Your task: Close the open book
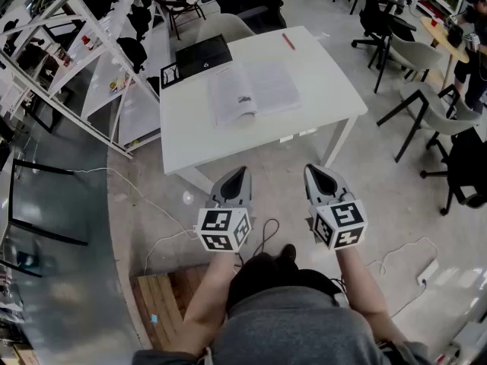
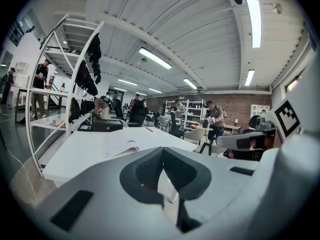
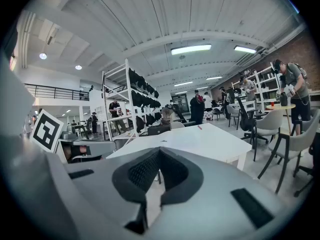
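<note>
An open book [image 1: 251, 93] lies flat, pages up, near the middle of a white table [image 1: 319, 105]. The left gripper view shows the same book [image 2: 121, 145] lying low on the tabletop [image 2: 75, 151]. Both grippers hover short of the table's near edge, above the floor, and touch nothing. My left gripper [image 1: 240, 172] [image 2: 162, 149] is shut, its jaws meeting at the tip with nothing between them. My right gripper [image 1: 310, 170] [image 3: 159, 150] is likewise shut and empty, and it points at the table [image 3: 210, 139].
A black box [image 1: 202, 54] and a red pen [image 1: 288, 41] sit at the table's far side. A white rack [image 1: 99, 36] stands at left and chairs [image 1: 426, 105] at right. Cables [image 1: 152, 204] and a wooden pallet [image 1: 163, 295] lie on the floor. People stand in the background.
</note>
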